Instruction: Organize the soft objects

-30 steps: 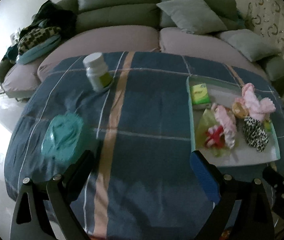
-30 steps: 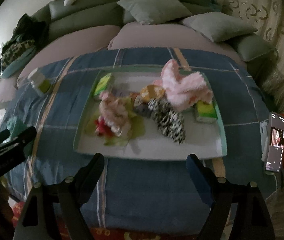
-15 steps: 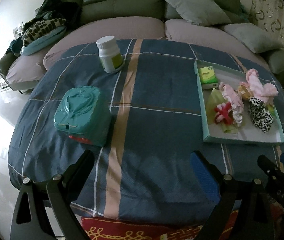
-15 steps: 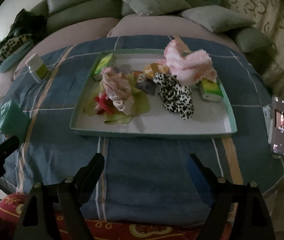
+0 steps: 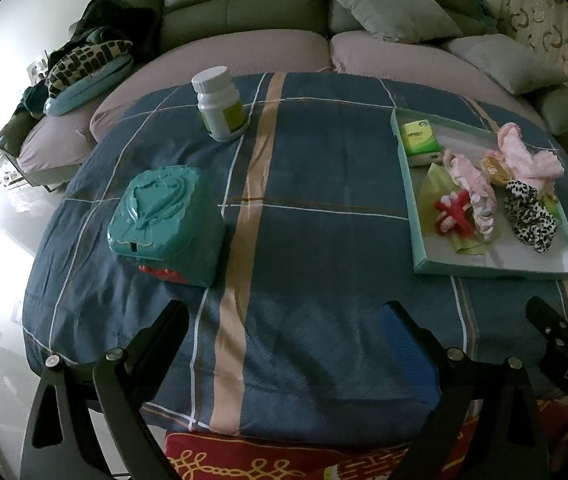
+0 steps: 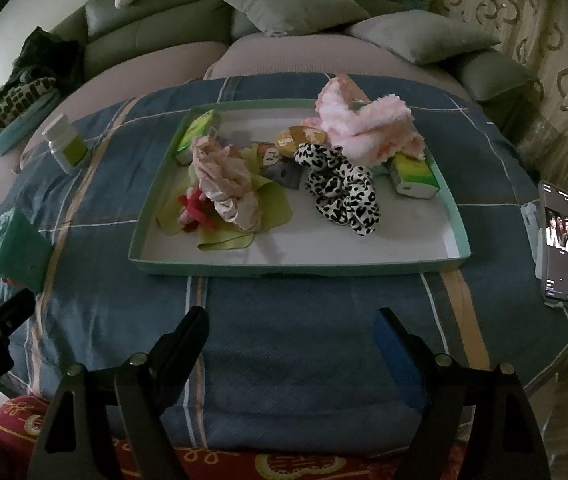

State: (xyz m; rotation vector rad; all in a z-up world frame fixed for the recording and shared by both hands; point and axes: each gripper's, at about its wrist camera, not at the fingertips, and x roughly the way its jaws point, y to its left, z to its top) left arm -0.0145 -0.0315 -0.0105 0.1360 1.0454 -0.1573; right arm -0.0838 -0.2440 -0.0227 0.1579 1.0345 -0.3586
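Observation:
A shallow teal tray [image 6: 296,269] [image 5: 416,216] on the blue plaid cloth holds soft items: a leopard scrunchie [image 6: 340,188] [image 5: 530,216], a pale pink scrunchie [image 6: 223,180] [image 5: 472,178], a fluffy pink piece [image 6: 368,124] [image 5: 528,158], a red bow [image 6: 195,210] [image 5: 454,216] on a green cloth [image 6: 275,208], and two tissue packs [image 6: 414,172] [image 6: 195,136]. My right gripper [image 6: 292,332] is open, just short of the tray's near edge. My left gripper [image 5: 284,320] is open over bare cloth, right of a teal box [image 5: 163,220].
A white pill bottle [image 5: 219,104] [image 6: 65,144] stands at the far left of the cloth. A phone [image 6: 558,246] lies at the table's right edge. Behind the table runs a grey sofa with cushions [image 6: 296,0] and piled clothes [image 5: 87,60].
Both views have steadied and dropped slightly toward the table; the tray and teal box look closer and sharper. Both grippers stay open and nothing on the table has moved.

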